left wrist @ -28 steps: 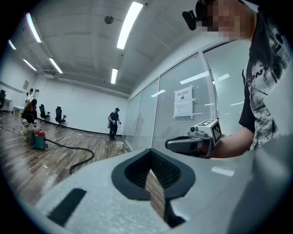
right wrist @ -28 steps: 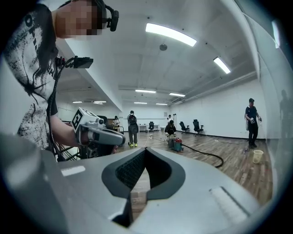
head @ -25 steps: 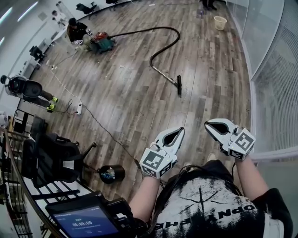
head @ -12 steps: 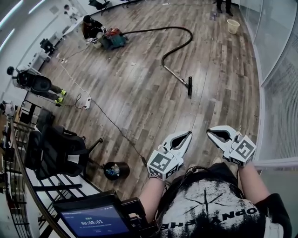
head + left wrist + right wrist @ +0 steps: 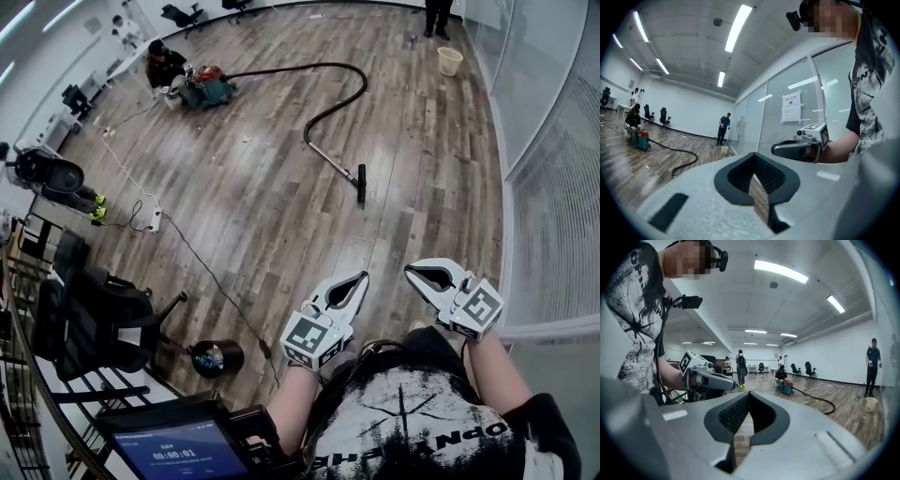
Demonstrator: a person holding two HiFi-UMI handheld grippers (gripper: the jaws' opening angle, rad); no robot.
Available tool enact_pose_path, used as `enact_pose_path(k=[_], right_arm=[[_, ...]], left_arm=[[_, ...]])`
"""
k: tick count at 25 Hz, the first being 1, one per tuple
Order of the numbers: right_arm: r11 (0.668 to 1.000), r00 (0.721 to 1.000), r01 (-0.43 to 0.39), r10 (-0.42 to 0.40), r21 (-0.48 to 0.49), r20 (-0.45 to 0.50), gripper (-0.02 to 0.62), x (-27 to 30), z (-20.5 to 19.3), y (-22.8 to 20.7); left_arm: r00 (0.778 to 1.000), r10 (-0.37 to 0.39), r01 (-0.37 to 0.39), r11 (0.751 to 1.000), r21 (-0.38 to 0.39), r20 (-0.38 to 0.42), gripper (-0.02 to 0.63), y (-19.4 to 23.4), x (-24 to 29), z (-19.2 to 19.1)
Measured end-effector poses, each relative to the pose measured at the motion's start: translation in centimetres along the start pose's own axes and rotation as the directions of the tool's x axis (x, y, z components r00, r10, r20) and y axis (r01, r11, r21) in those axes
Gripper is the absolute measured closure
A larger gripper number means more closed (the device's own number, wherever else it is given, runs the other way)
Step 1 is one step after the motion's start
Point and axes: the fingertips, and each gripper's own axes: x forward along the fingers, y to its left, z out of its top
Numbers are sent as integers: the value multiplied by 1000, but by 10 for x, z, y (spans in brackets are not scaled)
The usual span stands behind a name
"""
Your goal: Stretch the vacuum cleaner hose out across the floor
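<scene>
A black vacuum hose [image 5: 345, 96] curves over the wooden floor from a red and teal vacuum cleaner [image 5: 204, 89] at the far left to a floor nozzle [image 5: 361, 184]. Both grippers hang close to the body, far from the hose. My left gripper [image 5: 361, 278] is shut and holds nothing. My right gripper [image 5: 411, 273] is likewise shut and empty. The left gripper view shows its closed jaws [image 5: 753, 169] with the hose [image 5: 686, 164] in the distance. Beyond the shut jaws [image 5: 748, 399] in the right gripper view lie the hose [image 5: 820, 404] and vacuum cleaner [image 5: 787, 388].
A person [image 5: 164, 66] crouches by the vacuum cleaner. A pale bucket [image 5: 449, 60] stands far right near the glass wall [image 5: 553, 141]. A power strip [image 5: 157, 220] with a trailing cable, an office chair [image 5: 94, 319] and a round black bin [image 5: 217, 358] sit at the left.
The head view has swung a little, so the floor and hose shift in the picture. Both grippers stay shut and side by side in front of the body.
</scene>
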Motion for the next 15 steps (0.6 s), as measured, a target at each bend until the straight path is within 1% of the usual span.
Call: enact_pose_path(k=[4, 8, 11, 15], right_arm=[[999, 1000, 12, -12, -30, -13, 588, -2, 0, -10], [1000, 1000, 8, -8, -30, -29, 588, 1, -1, -18], [999, 999, -9, 7, -37, -35, 588, 7, 1, -27], [999, 999, -23, 23, -22, -24, 588, 14, -1, -50]], left_arm=[[1000, -11, 11, 1000, -4, 11, 607, 2, 9, 2], [1000, -25, 25, 1000, -11, 11, 606, 3, 20, 1], [1000, -16, 16, 1000, -21, 19, 606, 11, 30, 4], [1000, 0, 1, 1000, -18, 22, 606, 22, 46, 11]])
